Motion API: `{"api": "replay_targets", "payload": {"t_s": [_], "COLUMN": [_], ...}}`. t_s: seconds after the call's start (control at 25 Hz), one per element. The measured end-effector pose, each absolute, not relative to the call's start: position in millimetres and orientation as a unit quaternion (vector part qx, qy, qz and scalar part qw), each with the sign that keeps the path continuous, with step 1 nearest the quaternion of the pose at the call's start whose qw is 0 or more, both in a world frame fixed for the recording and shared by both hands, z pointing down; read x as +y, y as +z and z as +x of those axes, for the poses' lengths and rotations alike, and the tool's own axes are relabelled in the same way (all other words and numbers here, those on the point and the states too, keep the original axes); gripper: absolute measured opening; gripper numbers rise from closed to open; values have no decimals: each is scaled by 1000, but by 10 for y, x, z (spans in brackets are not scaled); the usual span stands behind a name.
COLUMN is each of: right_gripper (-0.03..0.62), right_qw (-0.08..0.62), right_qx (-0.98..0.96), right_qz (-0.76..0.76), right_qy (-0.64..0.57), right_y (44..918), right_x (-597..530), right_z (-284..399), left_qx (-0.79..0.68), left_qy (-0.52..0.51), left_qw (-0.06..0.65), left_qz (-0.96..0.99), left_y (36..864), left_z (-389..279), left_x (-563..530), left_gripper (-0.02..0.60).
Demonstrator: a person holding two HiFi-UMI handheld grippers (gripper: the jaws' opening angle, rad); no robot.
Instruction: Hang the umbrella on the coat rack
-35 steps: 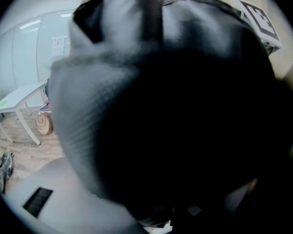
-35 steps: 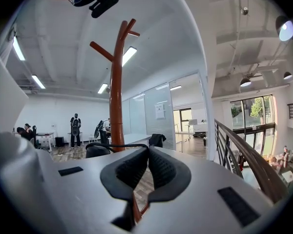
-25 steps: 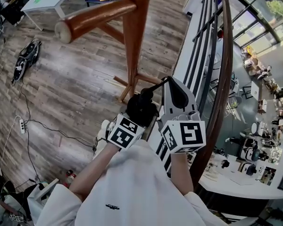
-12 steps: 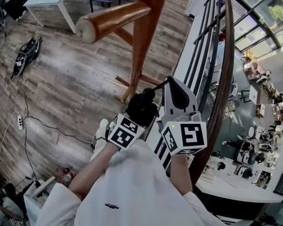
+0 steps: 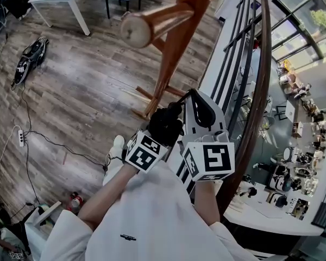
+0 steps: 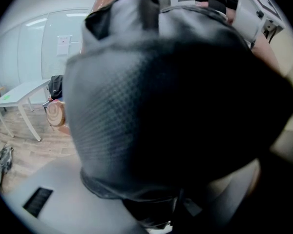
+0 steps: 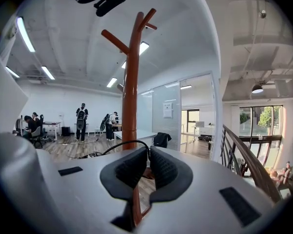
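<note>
L gripper (image 5: 153, 140) jaws wide, clamped round the folded umbrella (image 6: 161, 106), R gripper (image 7: 149, 161) jaws near-closed, pinching its strap loop (image 7: 118, 147), near the coat rack (image 7: 131, 91): keep loop taut, lift over 1 peg (image 5: 149, 27).

I see a black, finely dotted fabric umbrella (image 6: 136, 106) in my left claw (image 5: 162, 132); beyond the right claw (image 7: 147, 155), a reddish-brown wooden coat rack (image 7: 132, 82).

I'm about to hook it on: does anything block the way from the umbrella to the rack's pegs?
Nothing visible: open air lies between the umbrella, its strap pinched in the right gripper, and the rack with its pegs.
</note>
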State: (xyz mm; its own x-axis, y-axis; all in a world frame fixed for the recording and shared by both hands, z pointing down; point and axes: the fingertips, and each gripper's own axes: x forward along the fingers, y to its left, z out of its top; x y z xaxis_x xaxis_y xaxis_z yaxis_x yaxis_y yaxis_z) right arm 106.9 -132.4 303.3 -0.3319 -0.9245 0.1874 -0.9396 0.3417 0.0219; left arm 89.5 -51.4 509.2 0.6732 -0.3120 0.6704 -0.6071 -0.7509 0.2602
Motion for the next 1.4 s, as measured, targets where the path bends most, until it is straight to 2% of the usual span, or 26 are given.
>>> {"api": "replay_targets", "payload": {"t_s": [0.56,1.4], "right_gripper": [40,40], "right_qw": [89,49], "right_qx": [-826,-828], "right_qz": [554,553], "right_qy": [50,74], "right_y": [3070,3146], "right_x": [-1116,-882], "right_z": [973,993], "left_qx": [-262,-262], "left_qy": [304,314], "left_qw": [246,257], "left_qz": [882,876], "left_y": [5159,5340], "left_z": [836,833], "left_x": [-479,-353], "left_gripper": [284,284]}}
